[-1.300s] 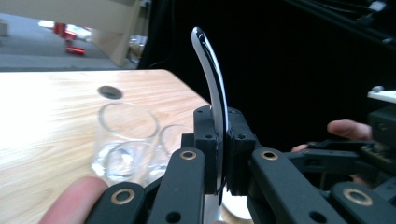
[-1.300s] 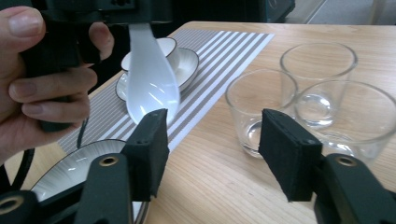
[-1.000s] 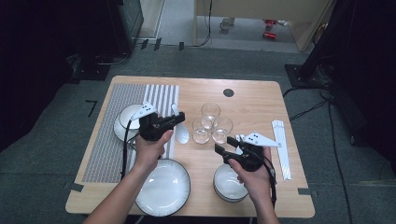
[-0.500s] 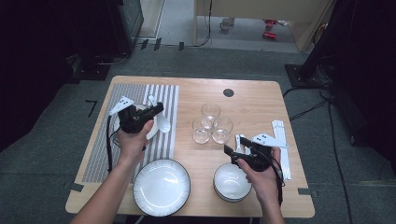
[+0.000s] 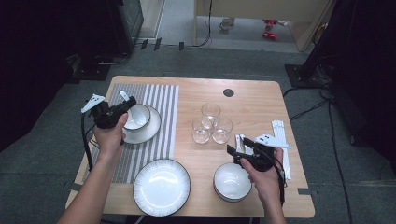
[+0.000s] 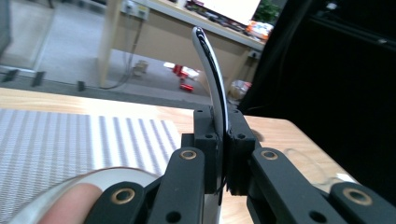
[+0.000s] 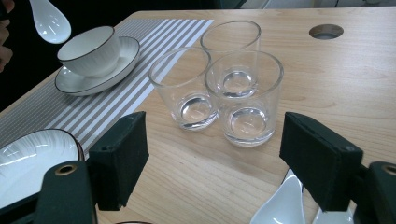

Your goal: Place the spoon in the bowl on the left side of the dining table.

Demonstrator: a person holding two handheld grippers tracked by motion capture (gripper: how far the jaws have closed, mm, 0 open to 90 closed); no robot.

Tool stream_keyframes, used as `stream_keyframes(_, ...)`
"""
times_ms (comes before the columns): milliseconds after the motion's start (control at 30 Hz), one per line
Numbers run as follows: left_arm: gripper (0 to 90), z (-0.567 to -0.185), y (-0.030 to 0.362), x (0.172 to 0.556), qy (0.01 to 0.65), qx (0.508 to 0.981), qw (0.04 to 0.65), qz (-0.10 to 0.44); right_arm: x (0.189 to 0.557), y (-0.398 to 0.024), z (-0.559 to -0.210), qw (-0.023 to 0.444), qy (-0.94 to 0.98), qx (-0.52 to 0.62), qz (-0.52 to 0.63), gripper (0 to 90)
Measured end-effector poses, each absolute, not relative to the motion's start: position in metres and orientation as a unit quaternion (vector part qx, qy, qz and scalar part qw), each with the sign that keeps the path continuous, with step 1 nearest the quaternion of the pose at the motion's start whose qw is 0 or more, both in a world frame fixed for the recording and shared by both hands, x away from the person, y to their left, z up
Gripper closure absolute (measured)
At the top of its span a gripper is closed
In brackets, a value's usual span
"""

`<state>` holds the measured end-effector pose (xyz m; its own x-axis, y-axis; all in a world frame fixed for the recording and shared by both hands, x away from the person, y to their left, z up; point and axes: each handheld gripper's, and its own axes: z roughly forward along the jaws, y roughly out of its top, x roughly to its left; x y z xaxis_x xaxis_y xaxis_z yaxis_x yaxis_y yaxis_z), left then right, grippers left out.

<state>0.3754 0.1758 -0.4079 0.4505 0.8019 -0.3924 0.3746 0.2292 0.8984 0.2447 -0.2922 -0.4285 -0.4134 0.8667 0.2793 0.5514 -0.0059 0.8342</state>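
Left claw (image 5: 125, 103) carried spoon (image 5: 124, 96) left over bowl (image 5: 137, 116), clamped; right claw (image 5: 237, 150) just spread, empty.

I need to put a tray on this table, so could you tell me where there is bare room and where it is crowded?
The far strip of wood around the round hole is bare, beyond the three glasses. Bare mat also lies right of the small bowl on its saucer. The near edge is crowded: large plate, stacked bowls, and white spoons by the right gripper.
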Motion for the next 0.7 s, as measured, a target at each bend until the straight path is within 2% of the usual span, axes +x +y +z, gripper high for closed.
stream_keyframes(167, 87.1, -0.422, 0.190, 0.379, 0.505, 0.592, 0.598, 0.190, 0.244, -0.295, -0.430, 0.162, 0.684, 0.520, 0.484, 23.8)
stream_keyframes(367, 87.1, -0.440, 0.200, 0.380, 0.519, 0.577, 0.605, 0.180, 0.245, -0.301, -0.433, 0.165, 0.678, 0.528, 0.483, 24.0)
stream_keyframes(700, 87.0, -0.456, 0.200, 0.386, 0.528, 0.597, 0.571, 0.199, 0.245, -0.308, -0.438, 0.163, 0.671, 0.542, 0.478, 24.2)
